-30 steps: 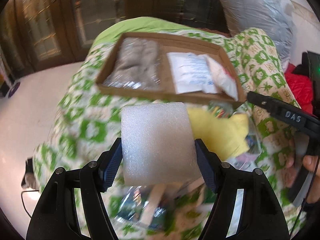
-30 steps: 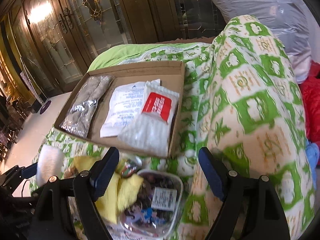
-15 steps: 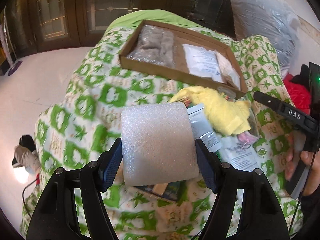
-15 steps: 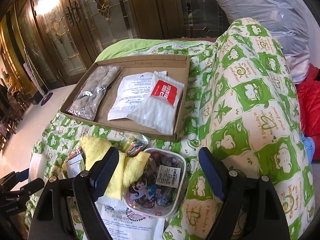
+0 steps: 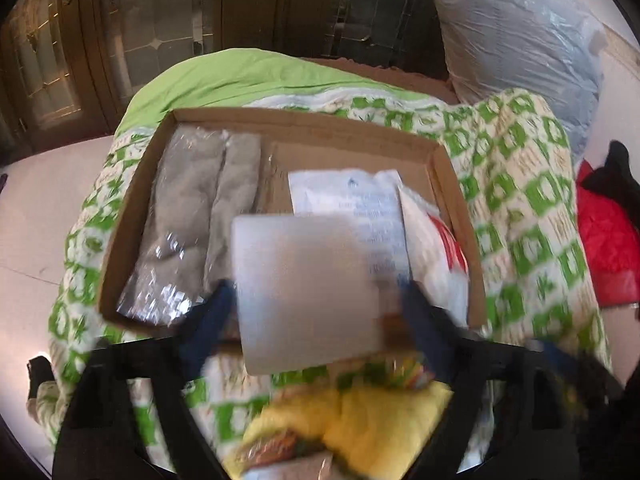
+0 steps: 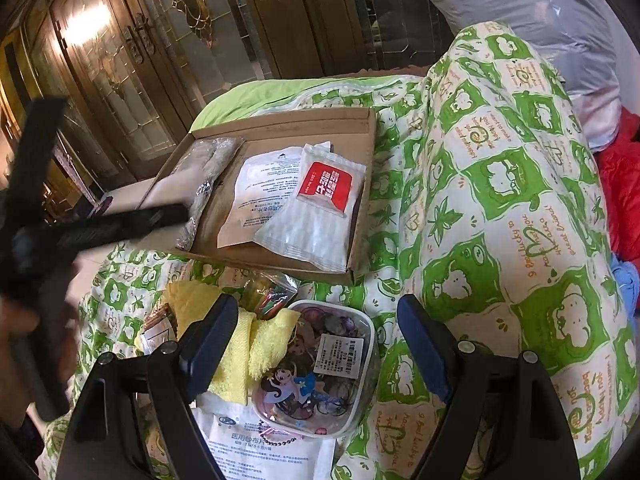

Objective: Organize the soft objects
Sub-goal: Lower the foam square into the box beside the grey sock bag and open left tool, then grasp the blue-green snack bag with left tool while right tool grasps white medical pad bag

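A white foam block (image 5: pixel 304 292) hangs blurred between the fingers of my left gripper (image 5: pixel 316 296), above the near part of a shallow cardboard tray (image 5: pixel 304 120). The jaws are opening, and a gap shows between the block and the right pad. The tray holds a grey wrapped pack (image 5: pixel 192 232), a white gauze packet (image 5: pixel 352 200) and a white pack with a red label (image 6: pixel 320 208). My right gripper (image 6: pixel 316 312) stands open over a yellow cloth (image 6: pixel 244 352) and a round clear pouch (image 6: pixel 316 368), touching neither. In the right wrist view the left gripper's finger (image 6: pixel 120 224) reaches over the tray's left end.
Everything lies on a green and white patterned quilt (image 6: pixel 500 200). Near the cloth are a snack packet (image 6: pixel 272 296) and a flat white packet (image 6: pixel 264 452). A plastic-wrapped pillow (image 5: pixel 516 40) and glass-panelled wooden doors (image 6: pixel 120 60) stand behind; red fabric (image 5: pixel 604 256) lies at the right.
My left gripper has carried the foam block forward from over the quilt to over the tray, and its jaws have widened off the block. The right gripper has stayed put.
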A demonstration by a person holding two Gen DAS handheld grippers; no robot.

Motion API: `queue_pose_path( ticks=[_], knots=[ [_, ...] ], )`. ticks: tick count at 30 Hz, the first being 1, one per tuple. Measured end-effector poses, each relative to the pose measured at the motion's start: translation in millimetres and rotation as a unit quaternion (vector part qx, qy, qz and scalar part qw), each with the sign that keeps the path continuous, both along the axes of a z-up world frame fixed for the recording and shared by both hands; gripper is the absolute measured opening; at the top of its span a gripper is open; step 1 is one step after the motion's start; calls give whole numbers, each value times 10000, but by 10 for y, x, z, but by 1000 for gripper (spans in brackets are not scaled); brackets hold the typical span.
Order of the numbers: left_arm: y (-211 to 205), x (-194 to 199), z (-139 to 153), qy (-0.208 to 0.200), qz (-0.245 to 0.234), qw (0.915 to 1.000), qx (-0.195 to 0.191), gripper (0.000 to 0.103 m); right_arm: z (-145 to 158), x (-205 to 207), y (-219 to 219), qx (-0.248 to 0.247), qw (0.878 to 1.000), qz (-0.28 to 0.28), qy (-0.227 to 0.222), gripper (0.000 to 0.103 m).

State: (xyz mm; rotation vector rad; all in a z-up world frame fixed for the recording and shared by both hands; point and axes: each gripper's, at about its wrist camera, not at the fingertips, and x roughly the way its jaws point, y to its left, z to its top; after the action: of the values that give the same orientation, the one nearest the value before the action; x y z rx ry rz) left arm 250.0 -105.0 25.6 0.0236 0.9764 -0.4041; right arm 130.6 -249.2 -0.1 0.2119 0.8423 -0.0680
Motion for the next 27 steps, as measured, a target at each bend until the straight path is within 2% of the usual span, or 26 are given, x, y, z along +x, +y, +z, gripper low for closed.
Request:
queue_pose_path(
  ticks=[1,3,7,12,16,21,24,27],
  knots=[
    [-4,21,-11,0,24,10000,-45,103,1,0,-1,33,10000,1,1,82],
    [21,19,-14,11,22,9998,-200,103,-3,9,-12,87,10000,-6,0,82],
    [155,-101,26,4,46,9998,-194,103,-10,21,-29,153,9999,-15,13,82],
    [580,-479,120,42,195,9989,-419,103,4,5,-23,142,9999,-10,-10,82],
    [1035,-916,-19,424,464,9965,-549,103,-15,25,7,65,10000,19,23,82],
    [1323,-1580,-305,337,786,9961,-235,103,-54,35,68,-83,9999,89,104,82],
    [1328,-1865,-509,397,692,9966,-226,103,-68,33,85,-128,9997,146,155,82],
    [1249,-1984,-592,345,496,9981,90,103,-79,26,84,9,9988,321,365,82]
  ],
)
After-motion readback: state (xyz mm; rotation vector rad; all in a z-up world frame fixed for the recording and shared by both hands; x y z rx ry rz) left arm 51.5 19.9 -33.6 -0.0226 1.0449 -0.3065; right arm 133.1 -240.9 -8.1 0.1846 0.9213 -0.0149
